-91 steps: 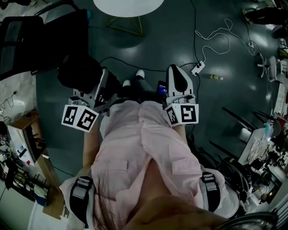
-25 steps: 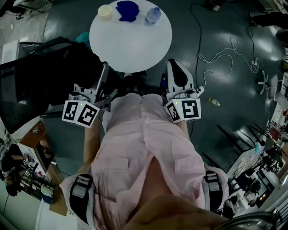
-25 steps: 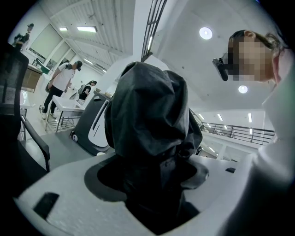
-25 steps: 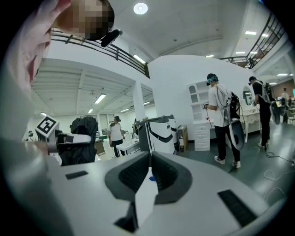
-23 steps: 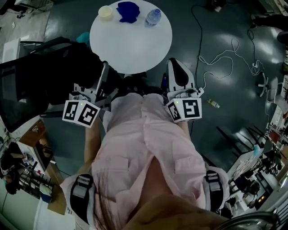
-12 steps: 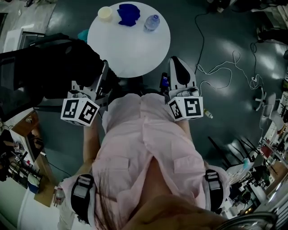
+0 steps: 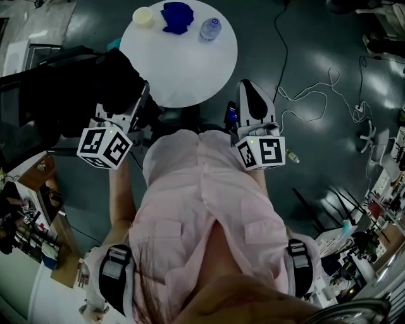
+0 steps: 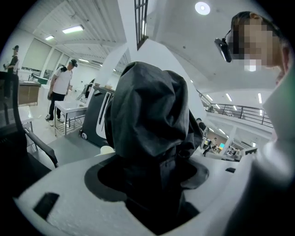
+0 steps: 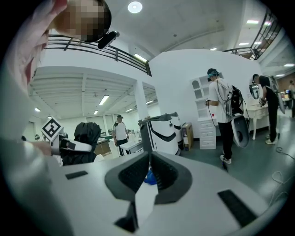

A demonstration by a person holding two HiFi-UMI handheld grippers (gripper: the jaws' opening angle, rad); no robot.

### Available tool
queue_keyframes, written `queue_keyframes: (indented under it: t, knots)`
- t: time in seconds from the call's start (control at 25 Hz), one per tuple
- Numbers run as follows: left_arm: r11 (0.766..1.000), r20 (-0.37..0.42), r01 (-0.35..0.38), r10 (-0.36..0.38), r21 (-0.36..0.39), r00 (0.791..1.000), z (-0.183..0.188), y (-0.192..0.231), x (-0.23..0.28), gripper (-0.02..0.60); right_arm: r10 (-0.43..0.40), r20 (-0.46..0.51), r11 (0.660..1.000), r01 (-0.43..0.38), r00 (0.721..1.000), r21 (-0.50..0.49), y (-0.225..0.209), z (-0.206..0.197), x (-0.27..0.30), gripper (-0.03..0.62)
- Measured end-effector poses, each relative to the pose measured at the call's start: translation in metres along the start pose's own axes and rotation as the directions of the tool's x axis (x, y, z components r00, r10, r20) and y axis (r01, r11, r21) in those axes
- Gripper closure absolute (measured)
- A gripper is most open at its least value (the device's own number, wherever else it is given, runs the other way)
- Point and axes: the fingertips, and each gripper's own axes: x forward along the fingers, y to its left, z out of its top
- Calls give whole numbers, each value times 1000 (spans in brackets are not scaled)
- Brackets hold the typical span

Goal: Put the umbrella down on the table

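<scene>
The umbrella is a black folded bundle, held in my left gripper just off the left near edge of the round white table. In the left gripper view the umbrella fills the space between the jaws of that gripper, which are closed on its lower part. My right gripper hovers by the table's near right edge. Seen in its own view, the right gripper has its pads together with nothing held. From there the umbrella shows at the left.
On the table's far side stand a pale cup, a crumpled blue cloth and a water bottle. A black office chair is at the left. White cables trail over the dark floor at the right. People stand in the background.
The left gripper with the umbrella has shifted left and forward, nearer the table's edge. The table sits slightly closer in the head view. The right gripper has hardly moved.
</scene>
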Motion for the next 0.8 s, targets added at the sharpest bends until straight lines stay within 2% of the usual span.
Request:
queue_keyframes:
  t: [0.08,0.2,0.32,0.44,0.52,0.64,0.8]
  knots:
    - [999,-87,23,-20,41,996,-10,8,17,267,-19,0,1000,19,1000,15,-5,1,-1,557]
    - [991,-216,65,-39,113,976,-30,21,48,267,-48,3,998,48,999,34,-10,3,-1,557]
    - [984,-331,107,-53,146,942,-56,33,83,267,-73,2,996,73,997,48,-15,4,0,557]
    - [978,-442,136,-52,161,896,-87,45,116,267,-104,-2,993,104,995,60,-19,4,0,557]
    - [969,-518,165,-45,187,854,-110,53,136,267,-127,-6,990,127,992,65,-20,2,0,557]
    - [952,-637,224,-41,210,770,-149,64,162,267,-165,-10,984,165,986,69,-26,1,-3,557]
    - [941,-747,235,28,244,664,-188,91,185,267,-202,-16,977,203,979,71,-27,1,-3,557]
